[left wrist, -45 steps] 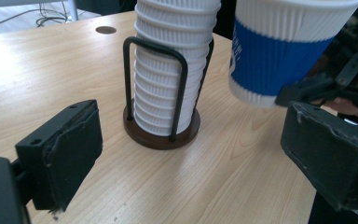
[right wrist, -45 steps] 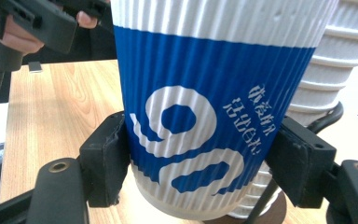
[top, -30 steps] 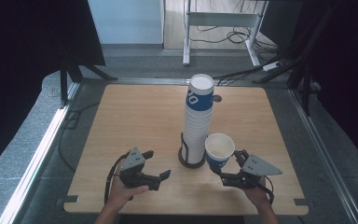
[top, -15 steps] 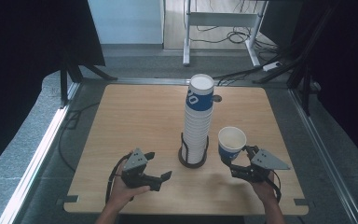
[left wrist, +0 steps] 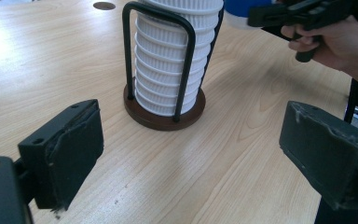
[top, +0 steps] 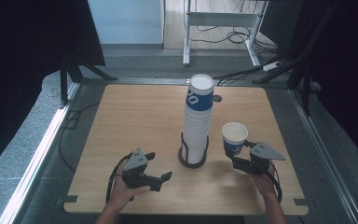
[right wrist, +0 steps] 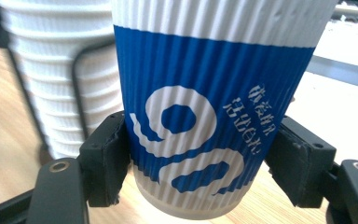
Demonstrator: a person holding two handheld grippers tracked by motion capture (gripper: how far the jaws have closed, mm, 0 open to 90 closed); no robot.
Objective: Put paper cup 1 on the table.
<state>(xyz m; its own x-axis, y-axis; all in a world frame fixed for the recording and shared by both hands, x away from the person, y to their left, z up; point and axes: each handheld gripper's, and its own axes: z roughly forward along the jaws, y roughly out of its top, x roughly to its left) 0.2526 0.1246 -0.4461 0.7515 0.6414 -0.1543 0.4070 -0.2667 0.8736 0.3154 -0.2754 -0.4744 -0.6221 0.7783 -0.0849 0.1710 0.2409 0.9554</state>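
Right gripper (top: 240, 156) clamped tight on cup (top: 234, 138), just right of stack (top: 197, 122). Left gripper (top: 158, 166) wide open, nothing inside.

**Layout at the table: cup stack, holder, one cup apart**

A wire holder (top: 193, 156) stands on the table (top: 135, 116) near the middle, toward the near edge. A stack of cups (top: 198, 119) sits upright in it. A single cup (top: 234, 138) is just right of the stack, upright, apart from it, between the jaws of the right gripper (top: 239, 156). The left gripper (top: 158, 169) is left of the holder, near the near edge. A round hole (top: 216, 98) lies behind the stack.
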